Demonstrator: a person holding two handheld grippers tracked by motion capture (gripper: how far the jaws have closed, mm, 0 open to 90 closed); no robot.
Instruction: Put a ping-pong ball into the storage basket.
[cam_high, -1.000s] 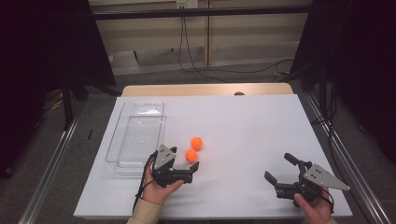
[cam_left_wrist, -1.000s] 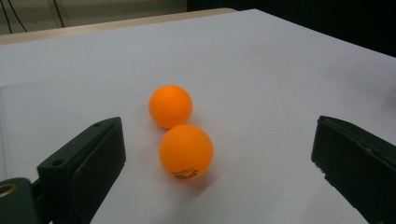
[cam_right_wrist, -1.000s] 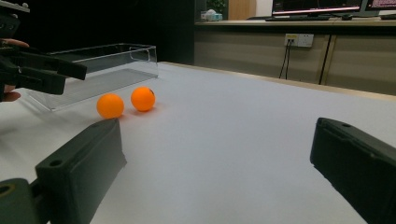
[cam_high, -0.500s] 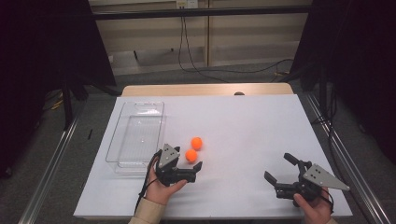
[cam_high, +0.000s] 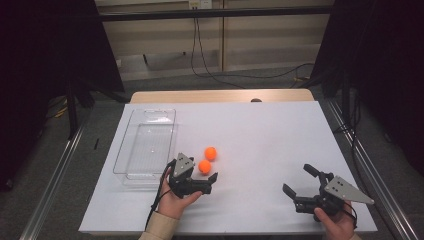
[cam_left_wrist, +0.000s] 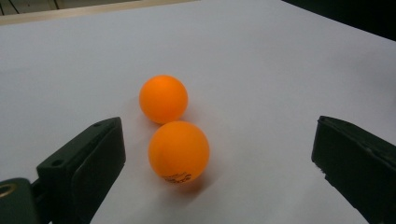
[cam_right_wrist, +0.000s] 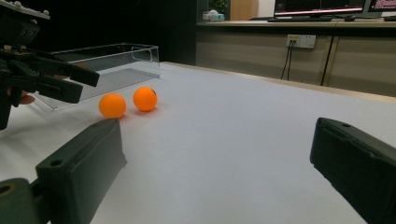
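Straddling the nearer of 2 orange ping-pong balls (cam_left_wrist: 178, 151) with jaws spread, the left tool (cam_high: 206, 176) partly hides it in the high view, while the right tool (cam_high: 300, 181) hangs released.

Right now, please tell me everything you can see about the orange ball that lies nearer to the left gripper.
The nearer small round orange ball looks smooth, matte and plastic-like, with small dark print low on its side. It rests on the white table surface, between the wide-open jaws of the left gripper, which do not touch it. The second orange ball lies just behind it, very close; whether they touch is unclear. The clear plastic tray stands off to one side.
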